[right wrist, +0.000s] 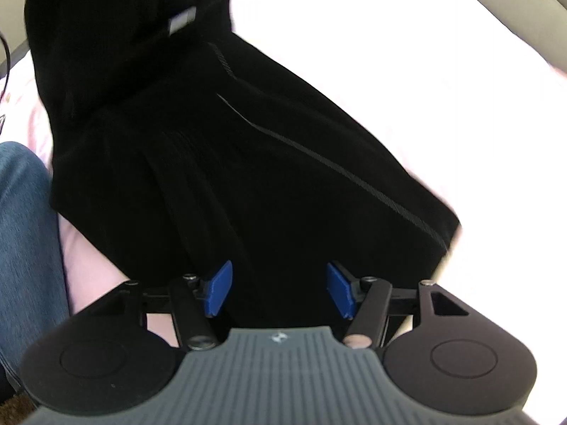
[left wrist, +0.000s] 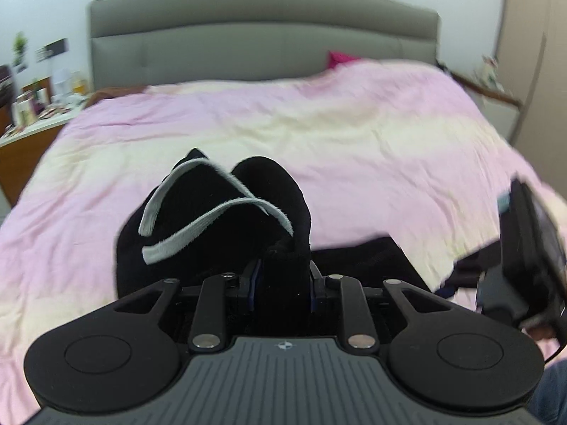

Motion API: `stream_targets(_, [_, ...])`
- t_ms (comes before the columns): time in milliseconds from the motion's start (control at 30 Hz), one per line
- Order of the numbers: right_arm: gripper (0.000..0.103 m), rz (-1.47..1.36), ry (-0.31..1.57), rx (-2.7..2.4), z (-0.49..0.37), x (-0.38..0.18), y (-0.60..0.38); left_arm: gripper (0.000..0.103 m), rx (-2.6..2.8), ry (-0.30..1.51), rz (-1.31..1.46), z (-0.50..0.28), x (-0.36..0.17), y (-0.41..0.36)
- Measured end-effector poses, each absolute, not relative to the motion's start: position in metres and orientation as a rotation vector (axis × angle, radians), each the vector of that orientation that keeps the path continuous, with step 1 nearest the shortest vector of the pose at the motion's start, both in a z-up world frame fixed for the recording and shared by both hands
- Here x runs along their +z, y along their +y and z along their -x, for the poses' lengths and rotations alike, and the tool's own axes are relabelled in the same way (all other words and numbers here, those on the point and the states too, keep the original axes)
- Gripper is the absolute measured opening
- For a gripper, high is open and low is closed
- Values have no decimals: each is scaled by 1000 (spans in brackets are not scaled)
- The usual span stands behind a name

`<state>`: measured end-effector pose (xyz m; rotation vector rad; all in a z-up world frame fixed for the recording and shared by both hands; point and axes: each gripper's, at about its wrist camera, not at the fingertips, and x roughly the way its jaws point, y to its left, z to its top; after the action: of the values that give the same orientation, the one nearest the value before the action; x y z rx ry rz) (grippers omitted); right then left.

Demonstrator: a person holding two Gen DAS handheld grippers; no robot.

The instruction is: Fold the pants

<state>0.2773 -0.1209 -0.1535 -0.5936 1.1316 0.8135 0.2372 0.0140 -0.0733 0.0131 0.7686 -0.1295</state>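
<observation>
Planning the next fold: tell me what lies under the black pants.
Under the black pants only the pink-and-cream bedspread shows around their edges. Whatever lies directly beneath them is covered.

Pants (right wrist: pixel 198 163): matt black cloth, soft knit look, with a flat white woven drawstring (left wrist: pixel 212 212), fuzzy at the edges. Bed cover (left wrist: pixel 354 141): pink-cream cloth, matt, creased. Headboard (left wrist: pixel 248 42): grey upholstery, smooth, stitched panels. My left tool (left wrist: pixel 281 276) and right tool (right wrist: pixel 280 288): matt black plastic bodies, ribbed grey plate, shiny metal pins, blue matt pads (right wrist: pixel 219 288). My leg (right wrist: pixel 24 230): blue denim.
</observation>
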Motion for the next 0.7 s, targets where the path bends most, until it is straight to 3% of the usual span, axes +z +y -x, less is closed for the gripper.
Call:
stream_targets(167, [56,497,1162,745,-270,-169,-169,29,-175,883,-201,-229,-144,-63])
stream_targets(267, [56,433,1178,723,-271,-179,-189,39,-211,927,-265,-219,-166,-78])
stream_targets(300, [56,415,1177,719,-271,-180,-192,42,-229,927,-259,-217,-165,-77])
stream_targets(367, [56,388,1170,720,-280,-183,-207,62,-295,939,-180,-214,-158,-67])
stream_targets(500, [56,378,1140,718,-277,-181,-213,68,-415,960,-54,-203,-137,-50])
stream_targets(700, [56,275,1070,750,-267,-148,-198,72,-373,951,-185,-185,-113,-8])
